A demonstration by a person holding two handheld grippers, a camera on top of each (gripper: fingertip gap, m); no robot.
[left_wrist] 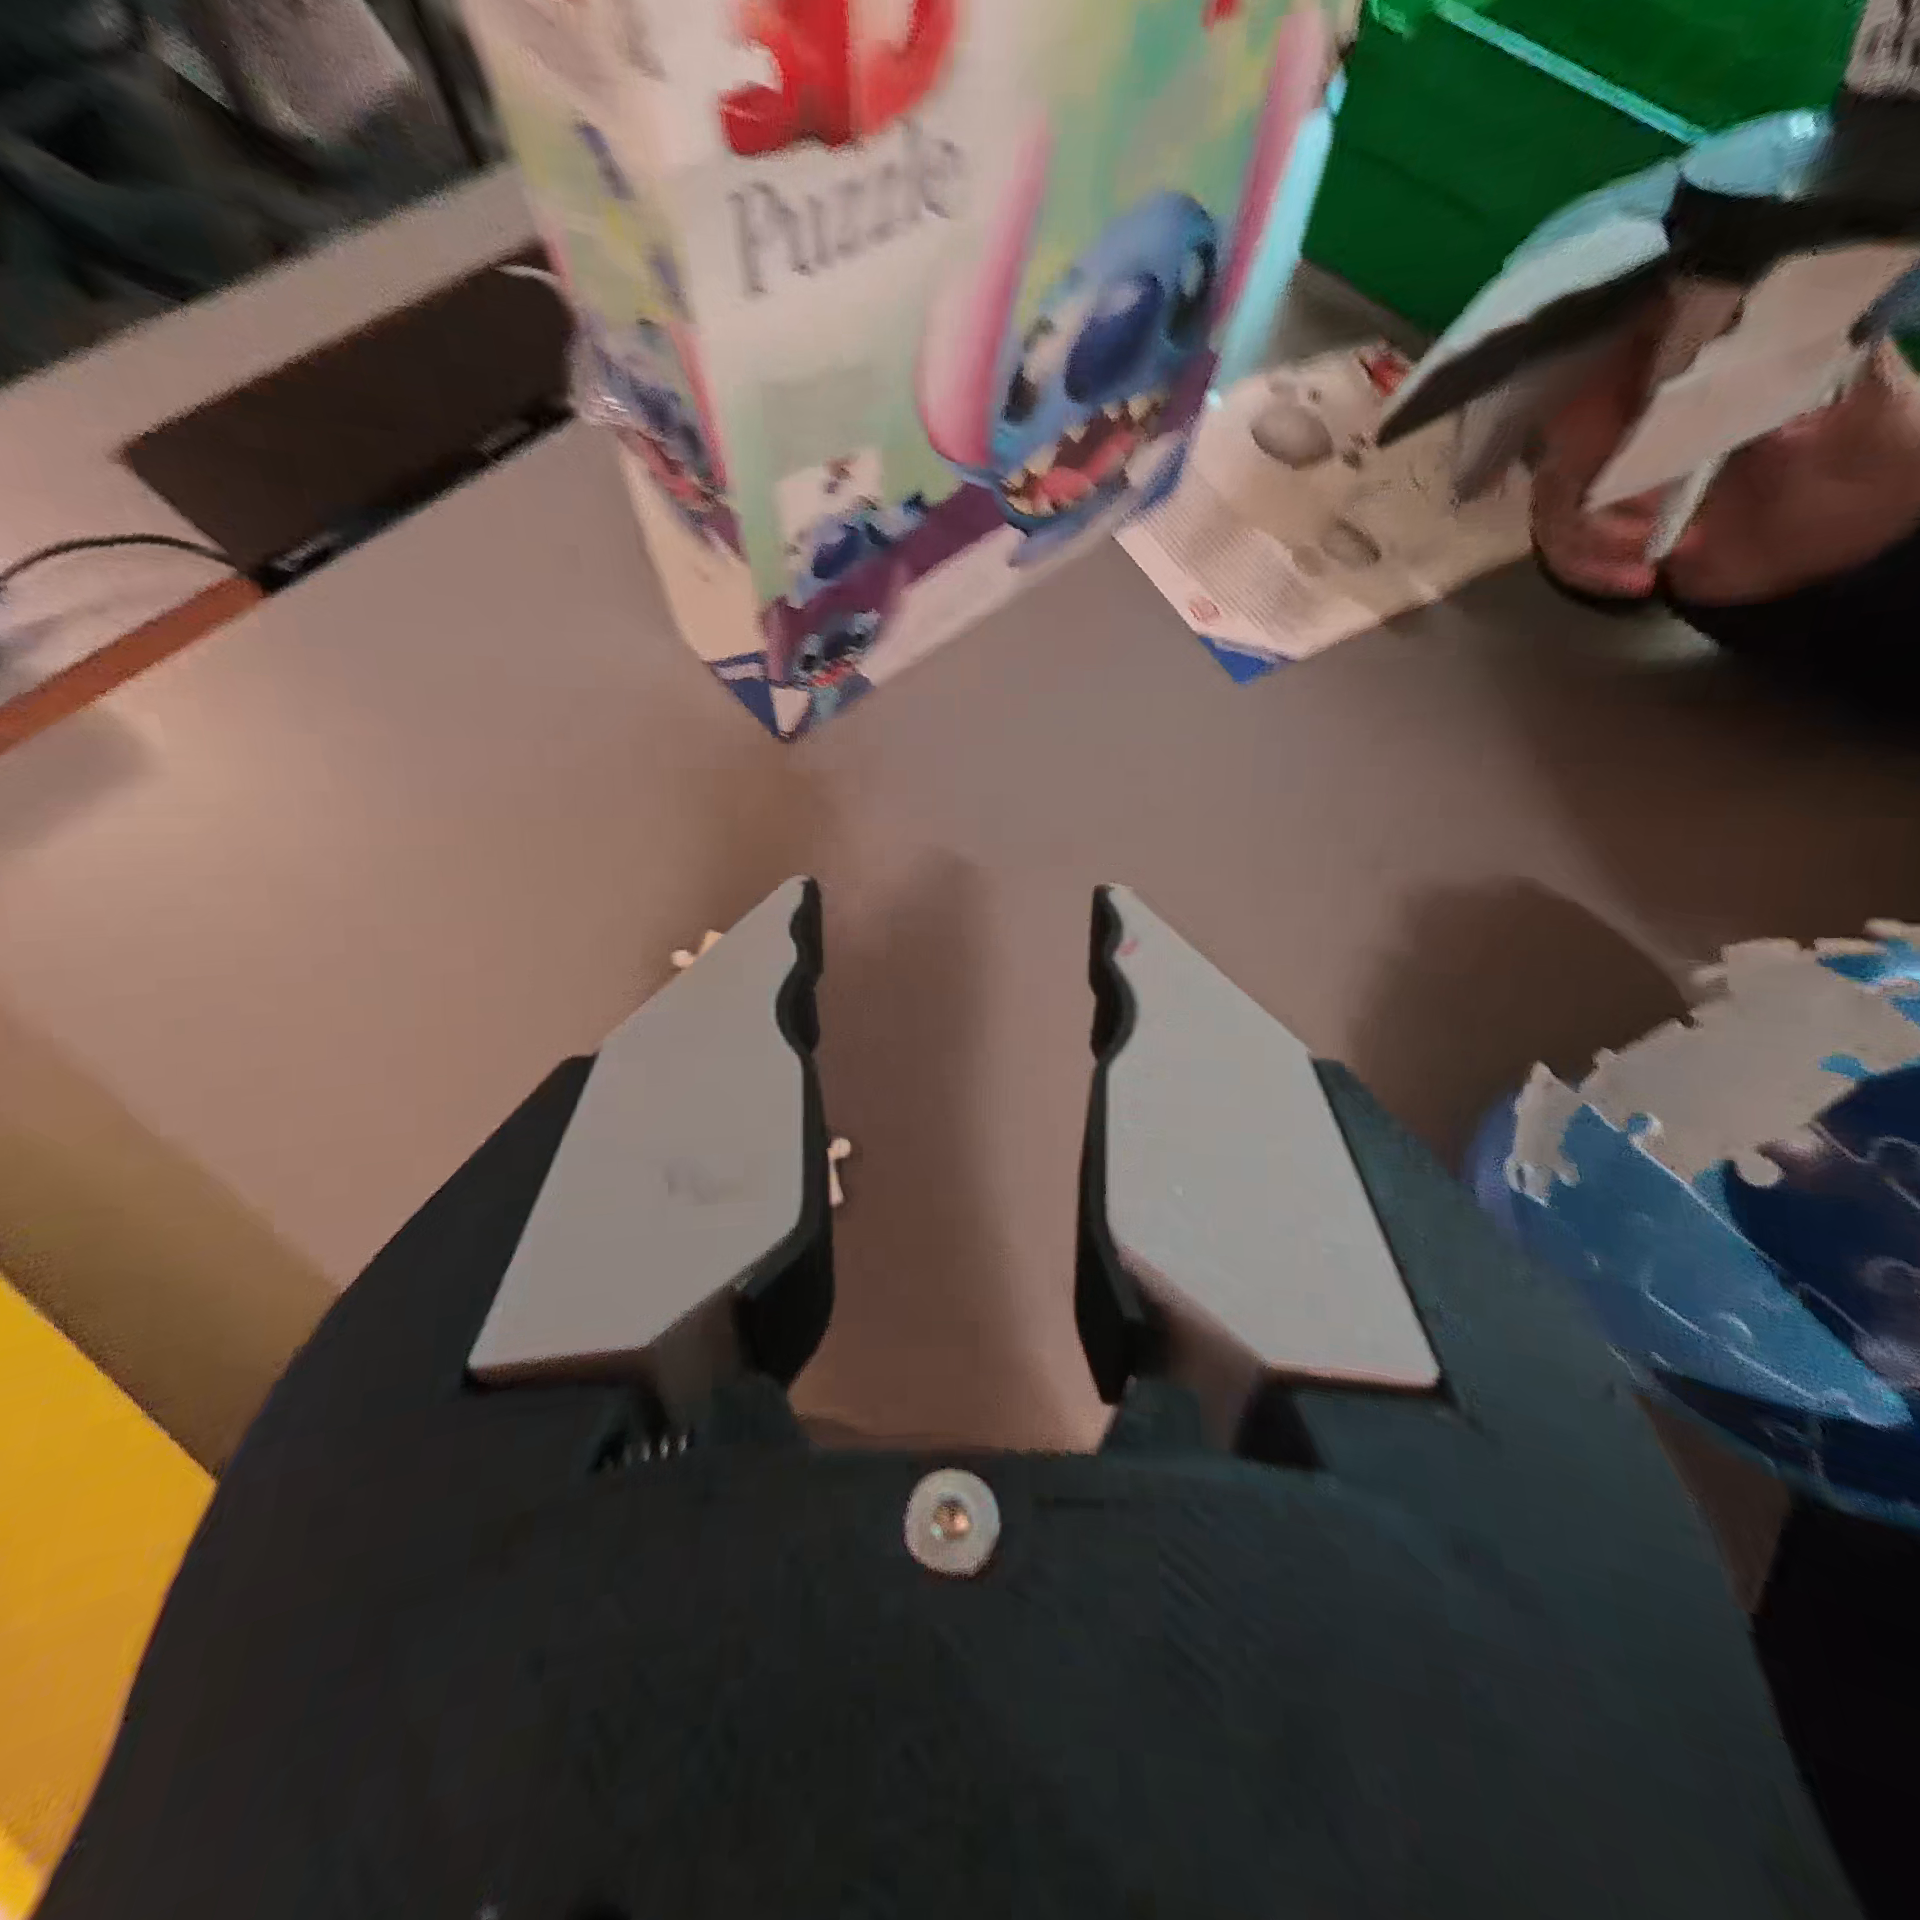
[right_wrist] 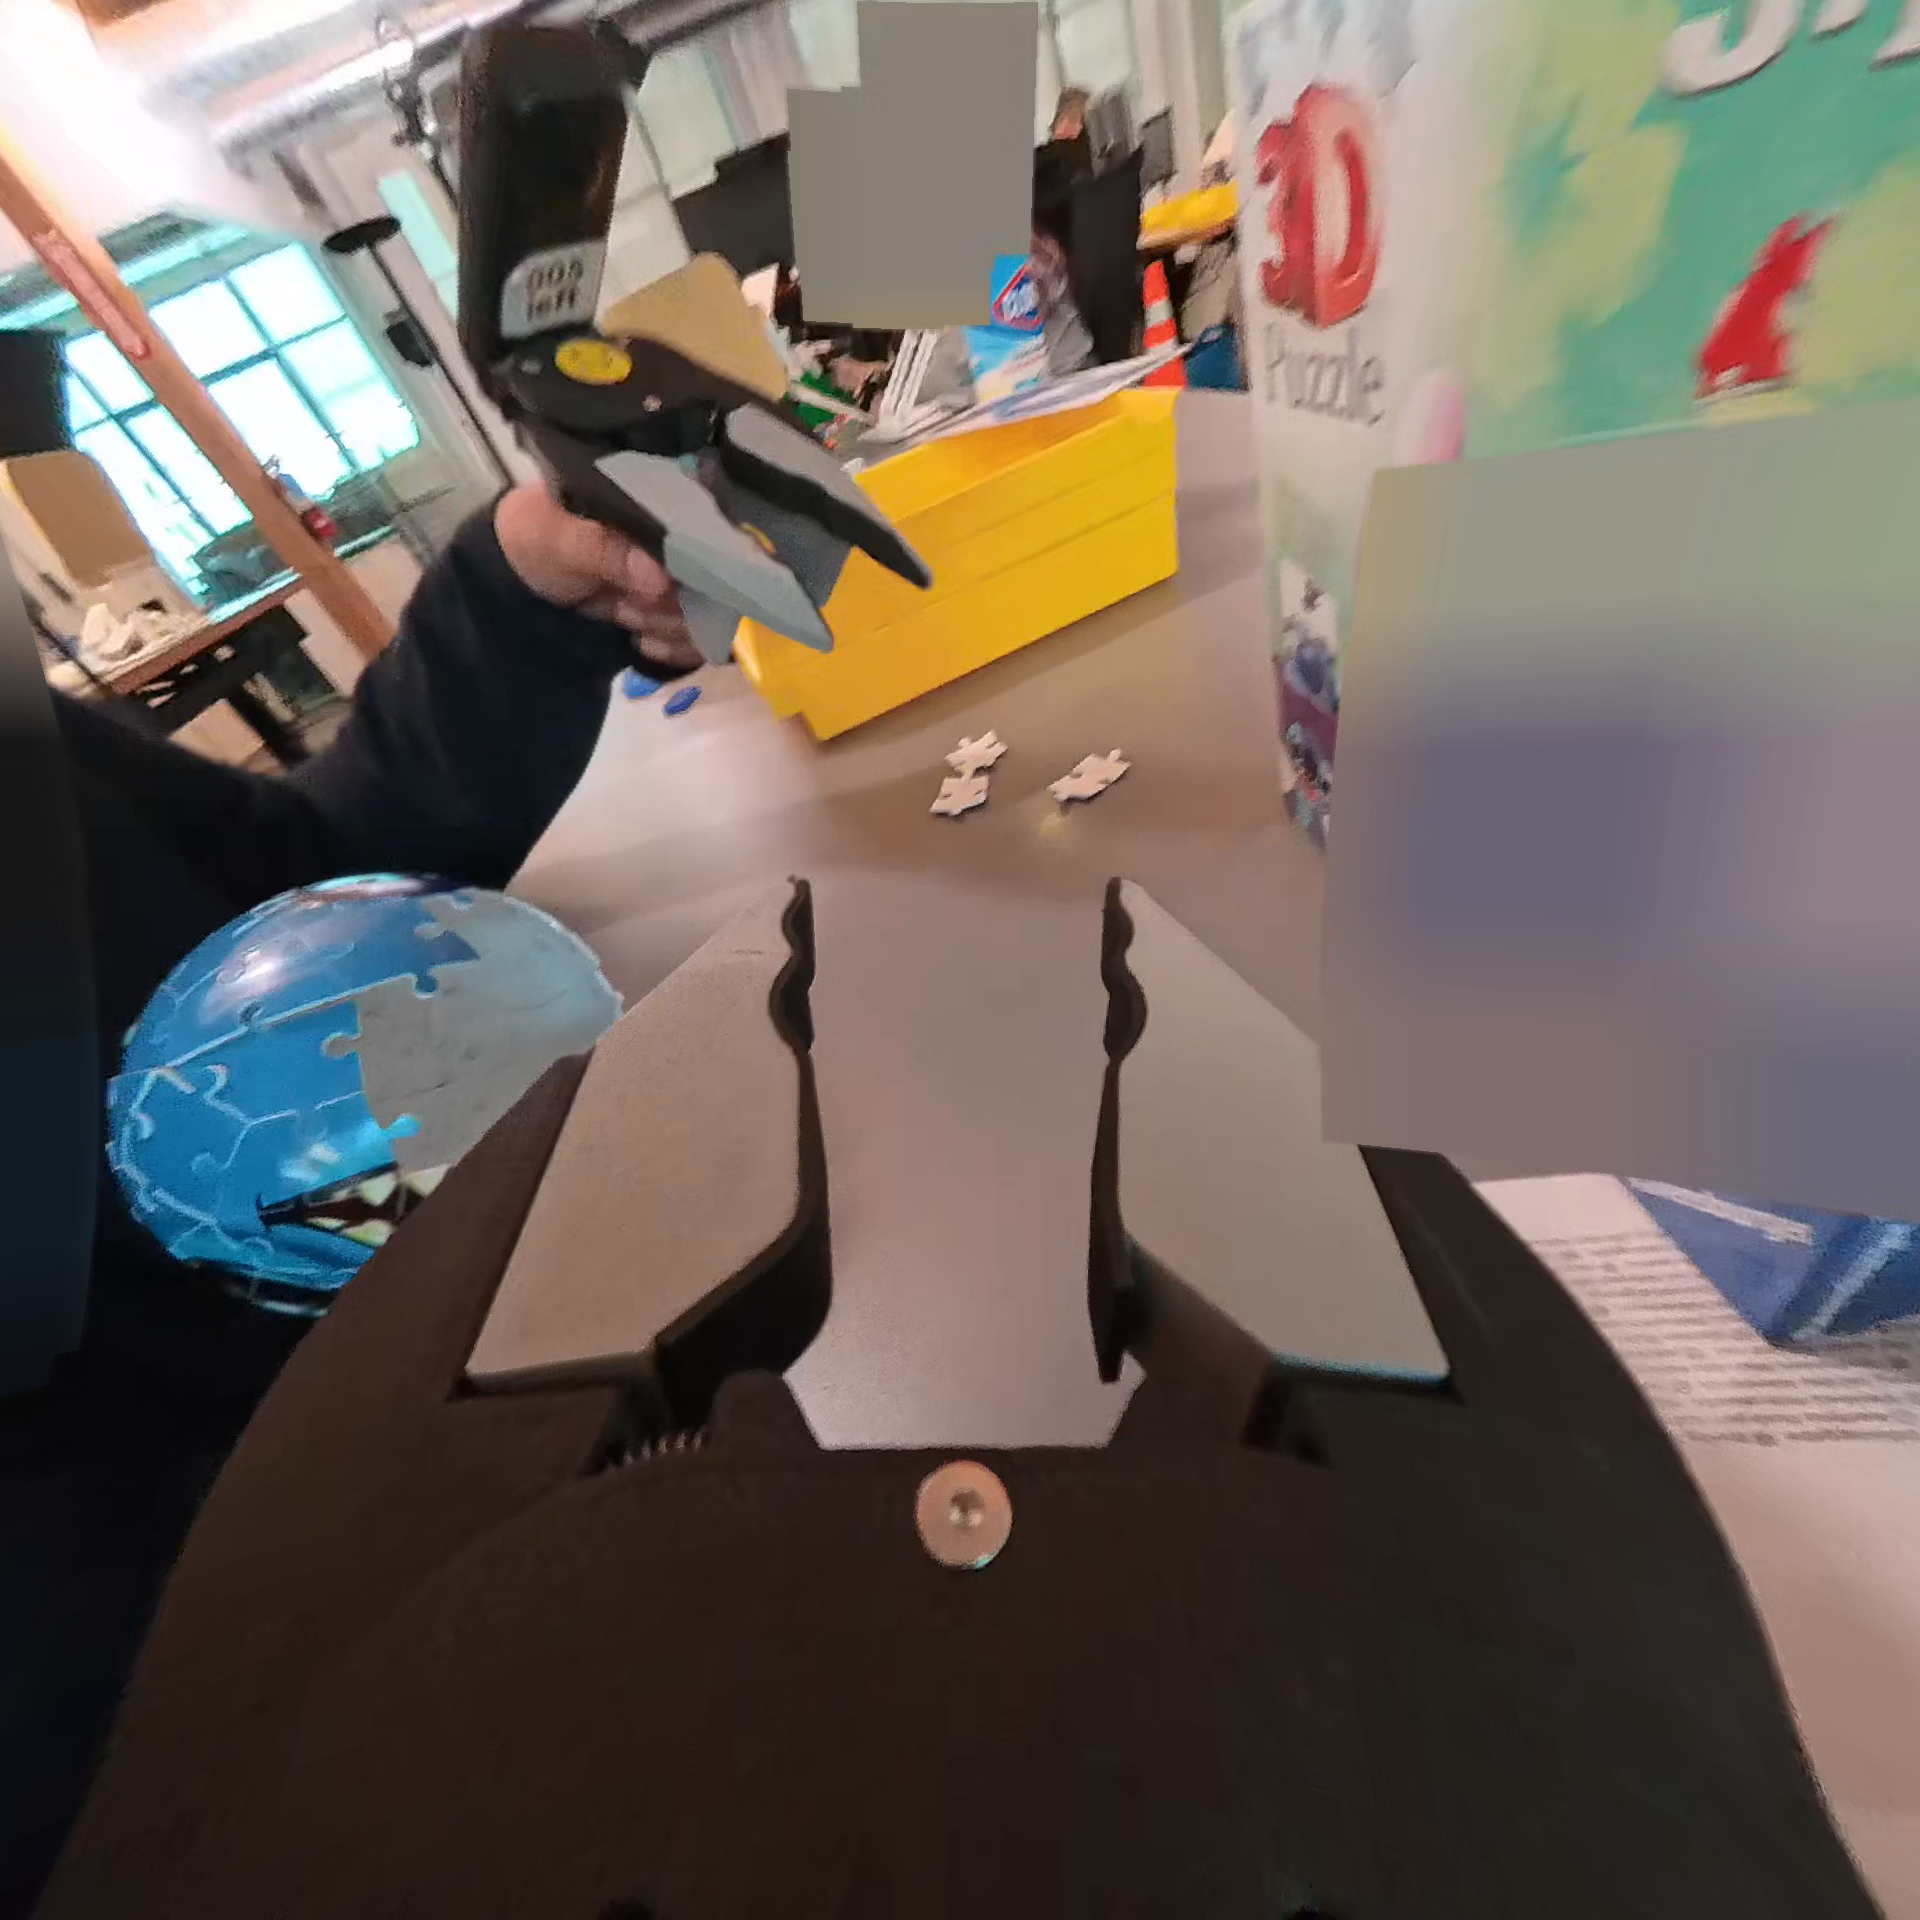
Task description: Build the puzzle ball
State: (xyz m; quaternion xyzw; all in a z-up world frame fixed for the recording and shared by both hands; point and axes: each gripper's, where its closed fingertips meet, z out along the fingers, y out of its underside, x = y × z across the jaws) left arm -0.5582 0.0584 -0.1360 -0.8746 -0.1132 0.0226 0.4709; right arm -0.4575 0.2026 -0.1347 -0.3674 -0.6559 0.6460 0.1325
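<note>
Right gripper (right_wrist: 956,904): jaws stood apart, nothing between them, above bare table (right_wrist: 956,1143).
Left gripper (left_wrist: 956,909): jaws parted, empty, held off the table.
Puzzle ball (right_wrist: 343,1091): one, near left, blue, unfinished; gap faced up; long axis could not be told.
Loose pieces (right_wrist: 1023,781): two, white side up, farther off.
Yellow bin (right_wrist: 987,561): far, holding papers.
Puzzle box (left_wrist: 894,343): one, upright, right.

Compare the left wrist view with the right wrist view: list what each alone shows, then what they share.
Left wrist view only: a green box behind the leaflet, a dark panel set in the table.

Right wrist view only: two loose white puzzle pieces on the table, stacked yellow bins, the room behind.

Shared: the unfinished blue puzzle ball, the upright puzzle box, the printed leaflet, and both open, empty grippers, left gripper, right gripper.
</note>
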